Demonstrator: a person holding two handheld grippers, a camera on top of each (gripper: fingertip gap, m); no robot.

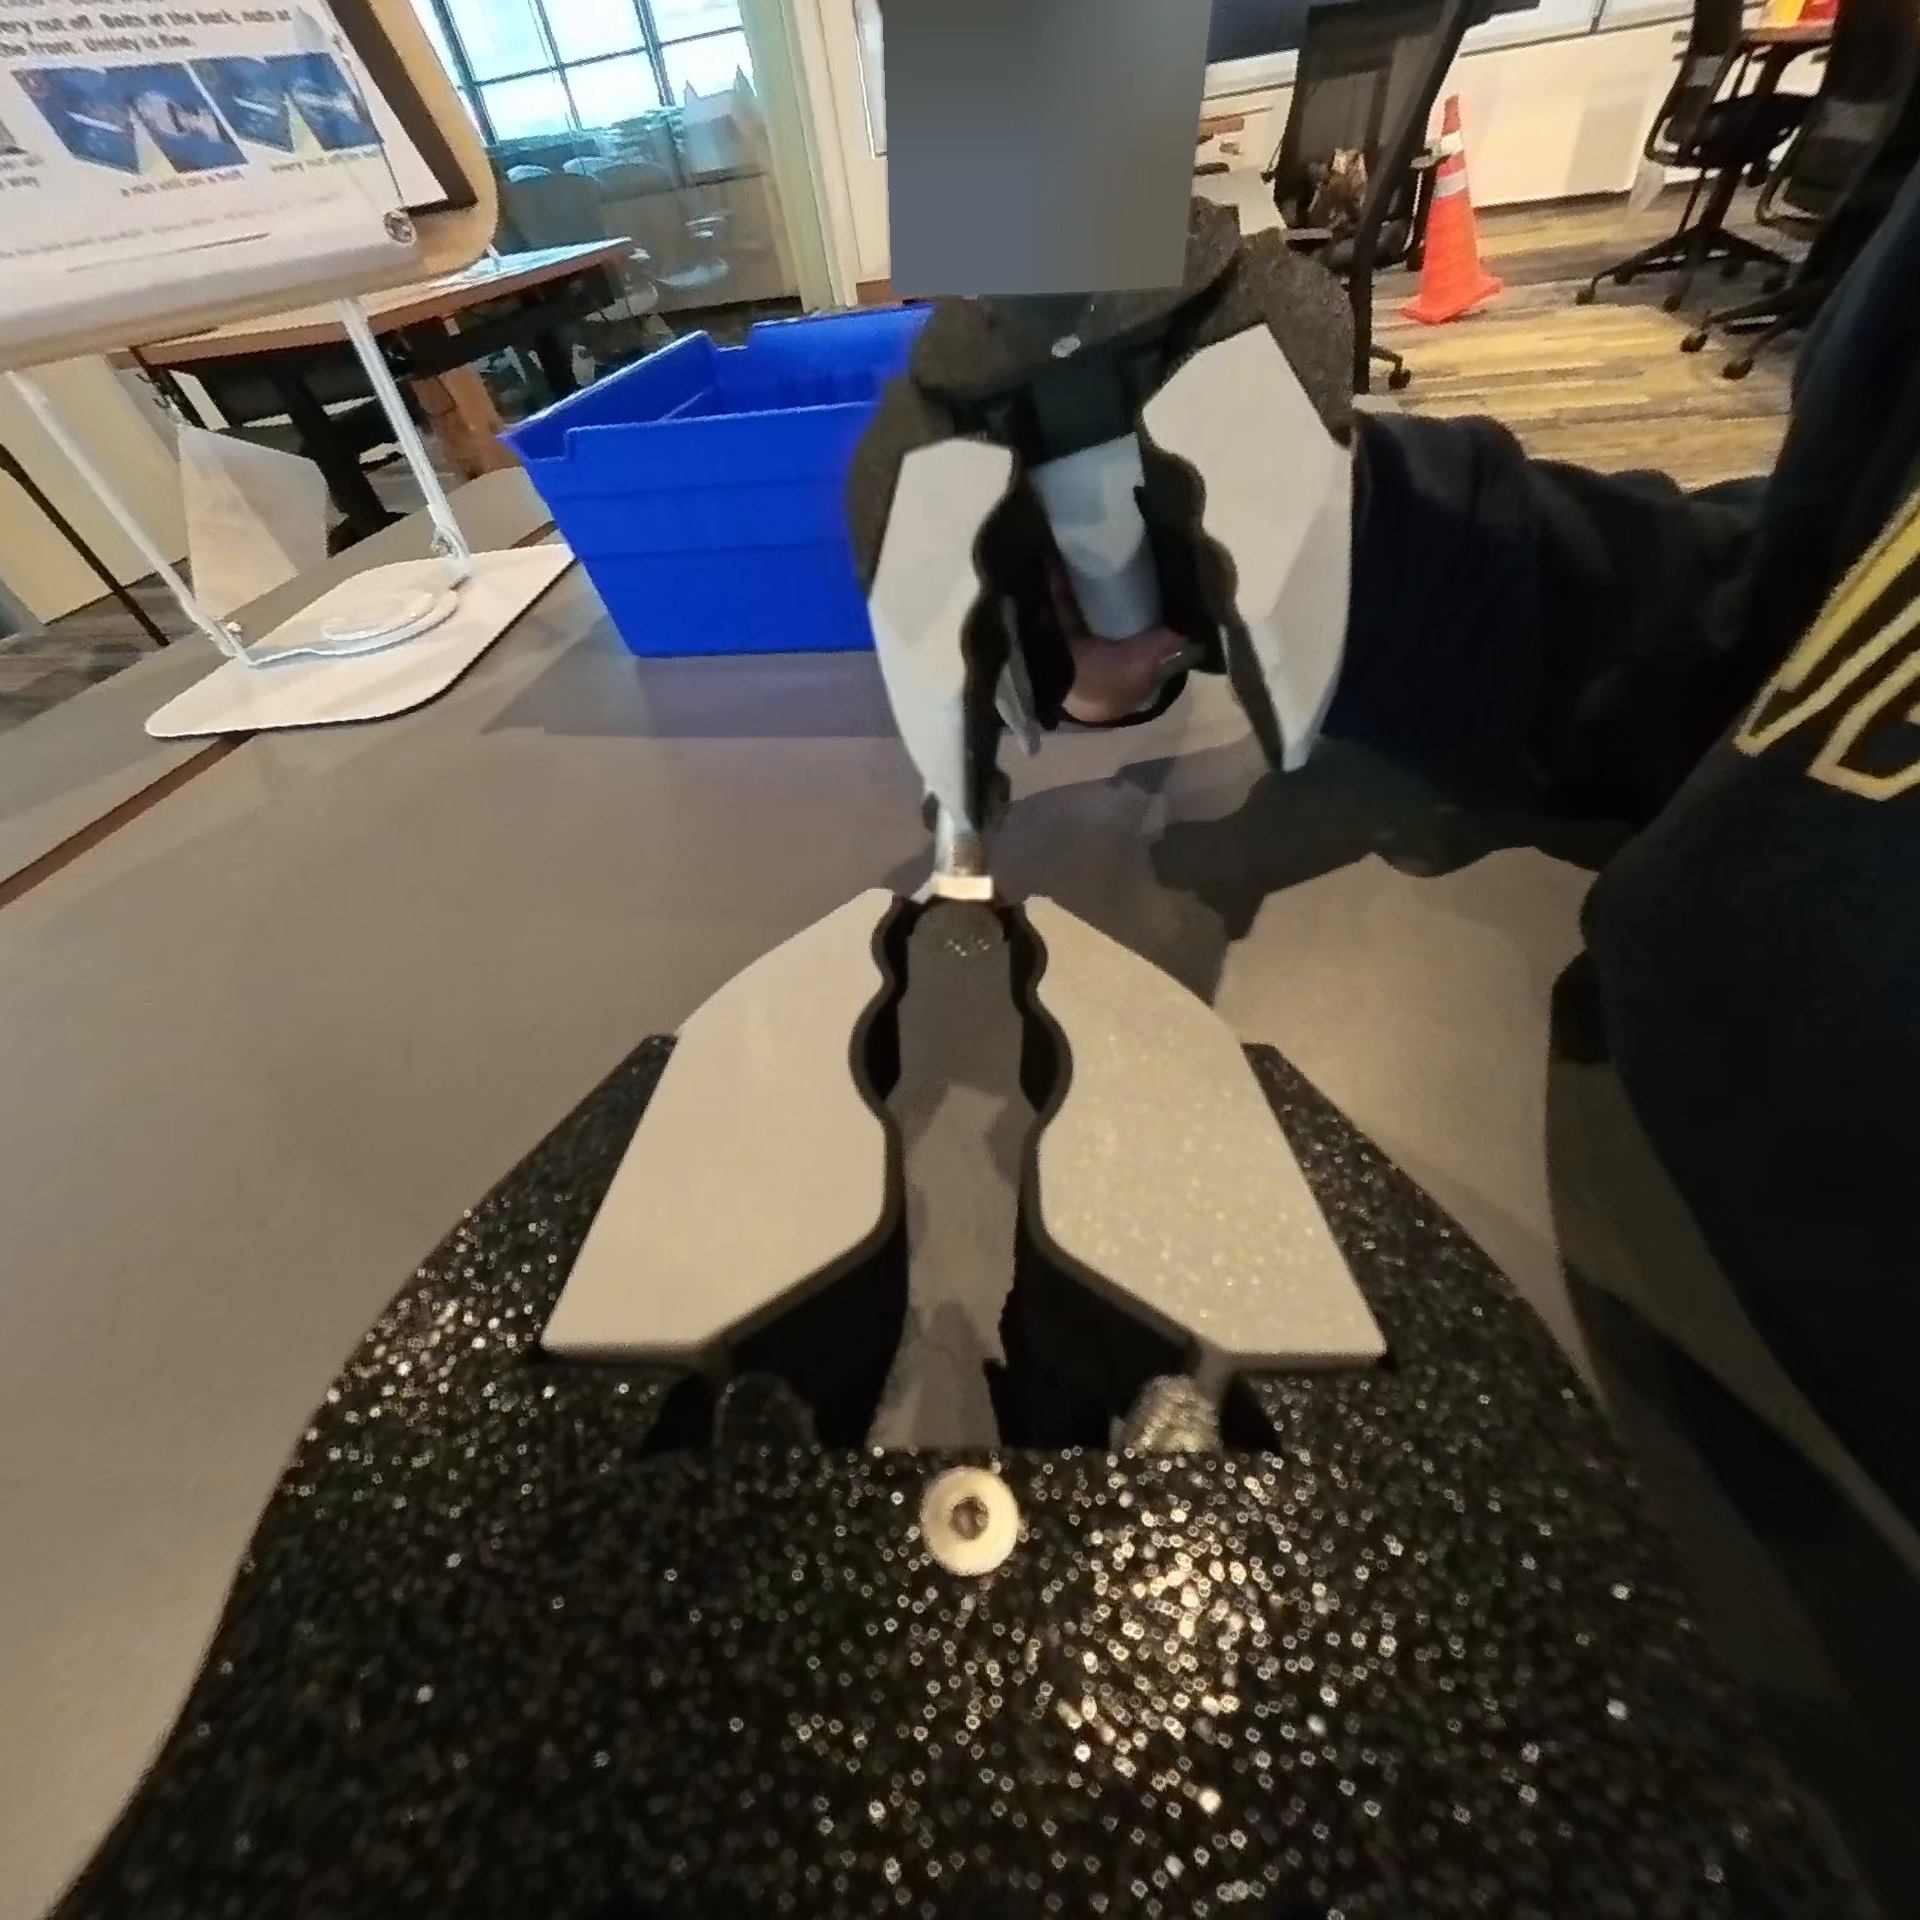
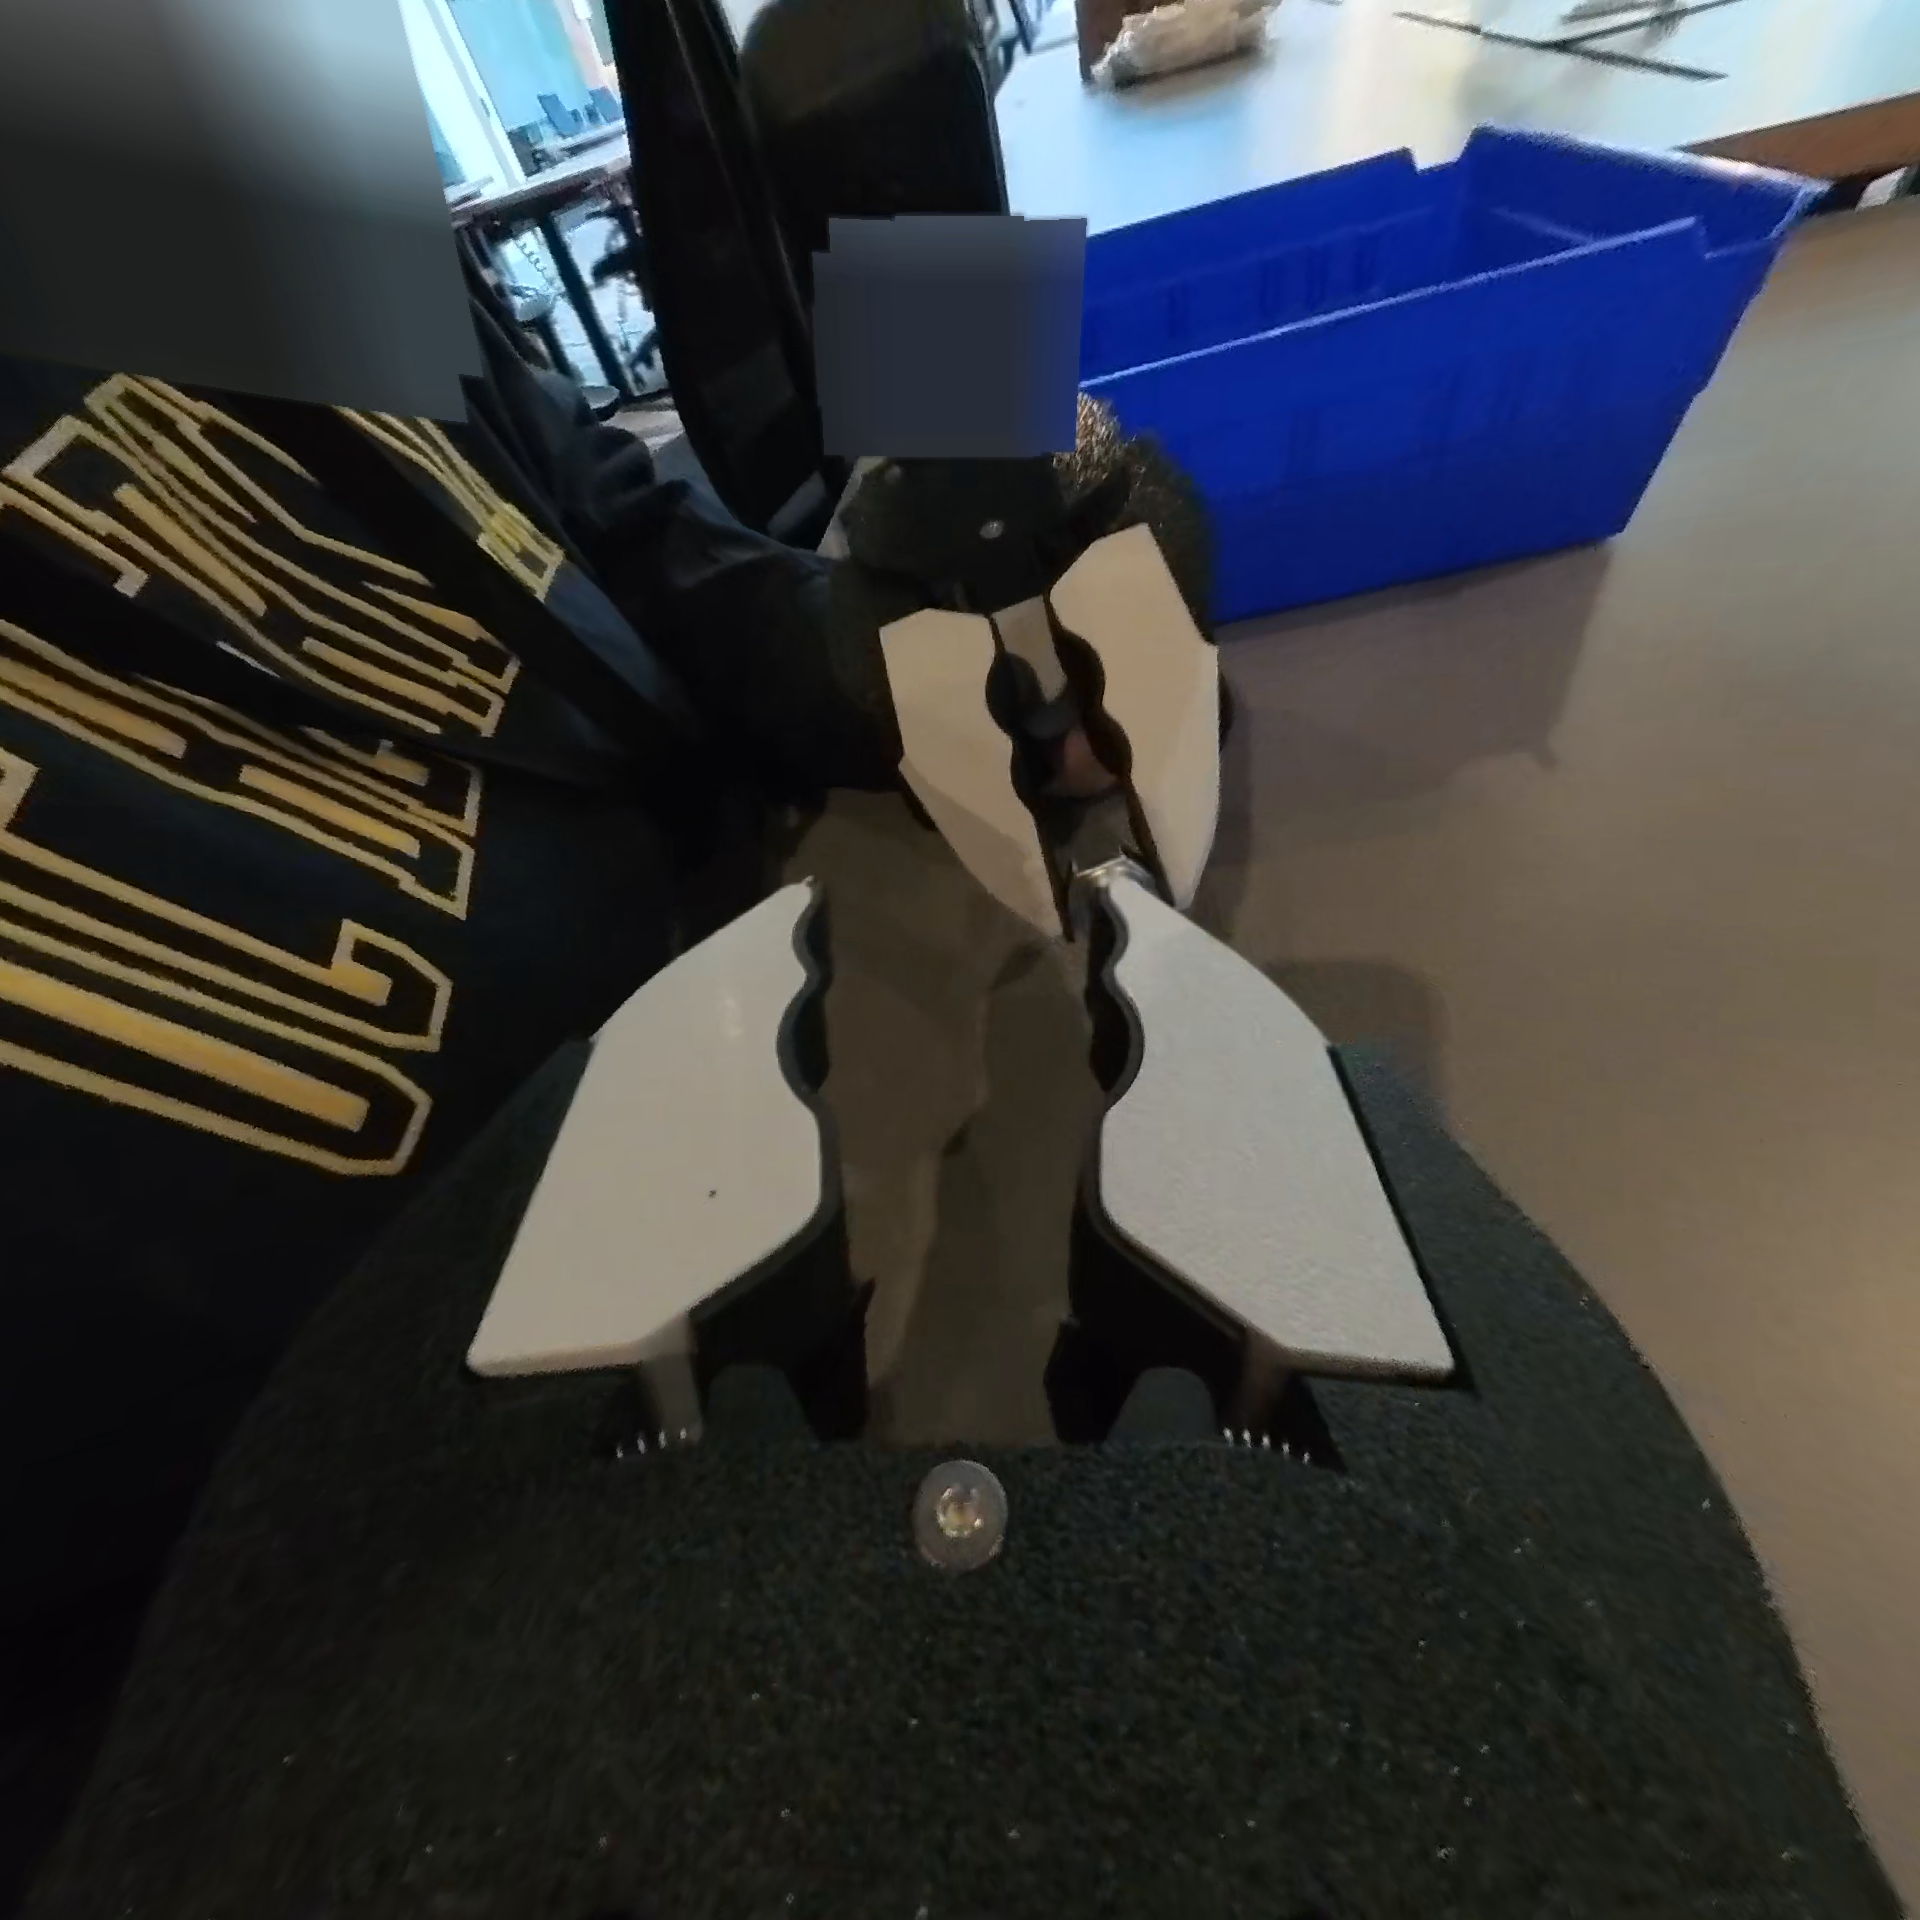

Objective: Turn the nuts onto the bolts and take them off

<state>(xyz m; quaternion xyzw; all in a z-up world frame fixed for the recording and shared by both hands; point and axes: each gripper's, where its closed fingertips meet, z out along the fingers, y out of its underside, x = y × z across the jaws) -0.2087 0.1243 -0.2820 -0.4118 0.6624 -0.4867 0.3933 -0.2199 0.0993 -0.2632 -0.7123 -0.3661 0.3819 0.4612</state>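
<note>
Left wrist view
Nut: small bright metal hex nut on a threaded bolt, at 12 o'clock.
Left gripper: fingers clenched on the nut.
Right gripper: fingers spread.
Surface: smooth grey counter; blue plastic bin at 11 o'clock.

Right wrist view
Bolt: silver, beside the right finger.
Room: office, dark chair.

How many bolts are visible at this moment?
1. The bolt is pinched by its hex end at the tips of the left gripper, beside one fingertip of the open right gripper. More may lie hidden inside the blue bin.
</note>
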